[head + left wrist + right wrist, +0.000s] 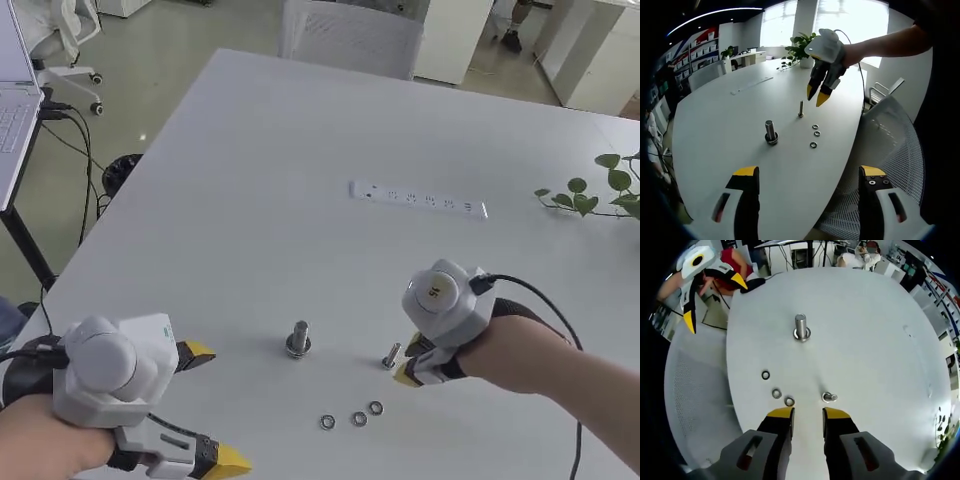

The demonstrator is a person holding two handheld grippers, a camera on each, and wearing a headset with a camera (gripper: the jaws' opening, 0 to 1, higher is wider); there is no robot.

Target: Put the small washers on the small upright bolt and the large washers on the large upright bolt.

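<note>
**Washers [359, 418] lying loose by the table's near edge**

- Three small metal rings are lying flat on the white table [300, 130], close to the edge nearest the person. They are sitting in a short, slightly bent row, just beside one another but not touching.
- The large bolt [298, 340] is standing upright a little farther in from that edge, behind and to the left of the row.
- The small bolt [391, 356] is standing to the right of the large one, well apart from it and near the right end of the row.
- The right gripper [408, 375] is hovering just beside the small bolt, on its right. The left gripper view is showing it raised off the tabletop, tips pointing down and clear of the bolt. Its jaws are sitting close together with a narrow gap, and nothing is lying between them.
- The left gripper [212, 405] is hanging over the near left part of the table, well apart from both bolts. Its jaws are spread wide and are holding nothing. In its own view one jaw is lying over the tabletop and the other past the edge, over a mesh chair [890, 130].
- A white power strip [418, 199] is lying flat toward the far side.
- A leafy plant [600, 190] is reaching in at the right edge.
</note>
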